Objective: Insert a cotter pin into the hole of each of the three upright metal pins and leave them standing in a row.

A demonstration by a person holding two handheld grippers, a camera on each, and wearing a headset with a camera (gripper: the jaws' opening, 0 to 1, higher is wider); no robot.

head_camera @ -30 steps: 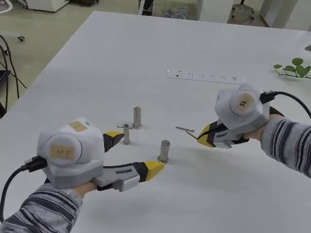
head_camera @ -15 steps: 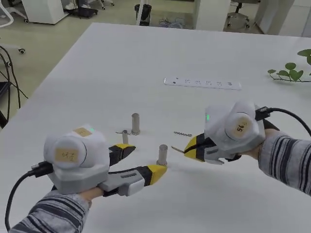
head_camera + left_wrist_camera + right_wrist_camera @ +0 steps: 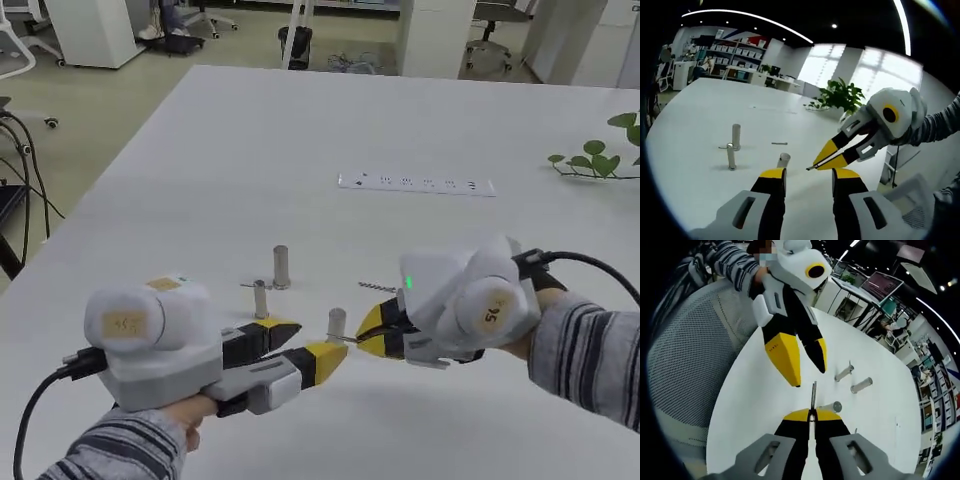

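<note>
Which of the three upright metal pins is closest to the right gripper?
The front pin, just off the cotter pin in the right gripper; the other two stand farther back.

The left gripper point(image 3: 310, 342) and the right gripper point(image 3: 372, 333), with its cotter pin point(image 3: 813, 392), hemmed in the near metal pin point(image 3: 337, 321); the tabletop point(image 3: 300, 150) beyond lay open.

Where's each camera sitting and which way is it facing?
Head view: headset, facing down at table, metal pins, left gripper, right gripper, sleeves.
Left gripper view: on left gripper, along its open fingers toward the pins.
Right gripper view: on right gripper, along fingers shut on the cotter pin.
Shared: all see the nearest pin.
</note>
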